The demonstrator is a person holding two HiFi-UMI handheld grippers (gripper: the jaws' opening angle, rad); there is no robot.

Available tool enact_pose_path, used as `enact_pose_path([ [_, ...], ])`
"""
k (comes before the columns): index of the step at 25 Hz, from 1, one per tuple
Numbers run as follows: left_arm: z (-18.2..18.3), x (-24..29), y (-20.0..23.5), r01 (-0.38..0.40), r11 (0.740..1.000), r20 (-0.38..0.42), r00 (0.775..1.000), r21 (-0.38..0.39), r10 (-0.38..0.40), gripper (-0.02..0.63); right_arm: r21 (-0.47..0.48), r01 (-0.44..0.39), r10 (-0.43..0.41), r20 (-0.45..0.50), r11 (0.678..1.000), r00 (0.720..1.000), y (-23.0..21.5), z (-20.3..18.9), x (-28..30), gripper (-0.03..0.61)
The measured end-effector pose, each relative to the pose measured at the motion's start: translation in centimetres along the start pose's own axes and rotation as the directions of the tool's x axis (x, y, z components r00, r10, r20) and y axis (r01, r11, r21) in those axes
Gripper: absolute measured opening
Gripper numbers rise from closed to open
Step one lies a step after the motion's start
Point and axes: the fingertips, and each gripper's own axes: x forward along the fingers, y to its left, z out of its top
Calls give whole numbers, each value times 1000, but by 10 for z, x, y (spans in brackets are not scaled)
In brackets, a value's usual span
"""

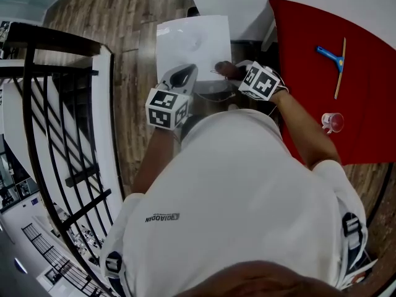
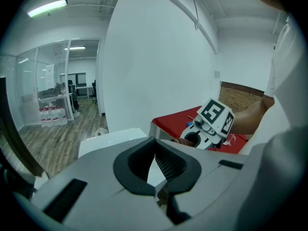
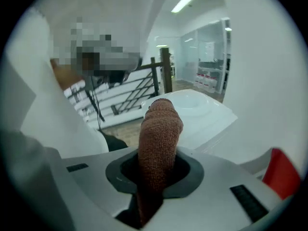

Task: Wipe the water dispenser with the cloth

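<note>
Right gripper [image 3: 157, 174] here, and my jaws are clamped on the brown cloth [image 3: 160, 129], which stands up between them in a thick rolled wad. Just beyond it is the white top of the water dispenser [image 3: 199, 110]; I can't tell whether the cloth touches it. From the head view, the right gripper [image 1: 238, 74] sits at the near right corner of the dispenser top [image 1: 192, 39]. My left gripper [image 2: 156, 170] has its jaws drawn together, with only a thin sliver between the pads and nothing in them. It hovers at the dispenser's near edge. Off to the right lies a red table [image 1: 365, 98] with a blue squeegee [image 1: 330, 57] and a small cup [image 1: 333, 122].
</note>
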Motion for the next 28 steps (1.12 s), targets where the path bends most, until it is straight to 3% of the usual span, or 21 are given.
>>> enact_pose_path([
  [1,1,-1,-5,5,1000,-2,1000,4,-5,-8,123,-42,34,67,991,997,2,1,-4,66],
  [2,2,-1,-7,10,1000,-4,1000,8,-10,-8,248,-100,64,150,964,987,2,4,-7,66],
  [3,1,0,-8,14,1000,-9,1000,11,-14,-8,367,-175,85,249,914,965,-1,9,-9,66],
  [5,-4,2,-9,25,1000,-22,999,5,-25,-9,542,-367,97,462,756,882,-6,20,-17,66],
  [7,-6,3,-14,37,999,-31,999,-20,-38,-8,607,-536,68,623,587,780,-13,26,-31,66],
  [8,-5,4,-16,43,998,-32,999,-39,-44,-8,610,-593,45,676,526,735,-17,28,-38,66],
  [10,-4,3,-16,48,996,-29,998,-72,-50,-8,583,-671,7,752,458,659,-26,32,-48,66],
  [12,-3,4,-12,46,995,-29,998,-88,-49,-9,563,-701,-18,785,439,619,-39,30,-48,66],
  [19,8,18,-19,52,998,-62,997,-33,-54,-8,568,-753,-48,807,332,588,-69,-6,-34,66],
  [23,14,28,-20,63,998,-78,995,12,-62,-8,578,-765,-57,807,286,588,-81,-24,-17,66],
  [28,13,41,-14,62,998,-102,993,22,-59,-8,577,-764,-8,799,288,601,-87,-39,10,66],
])
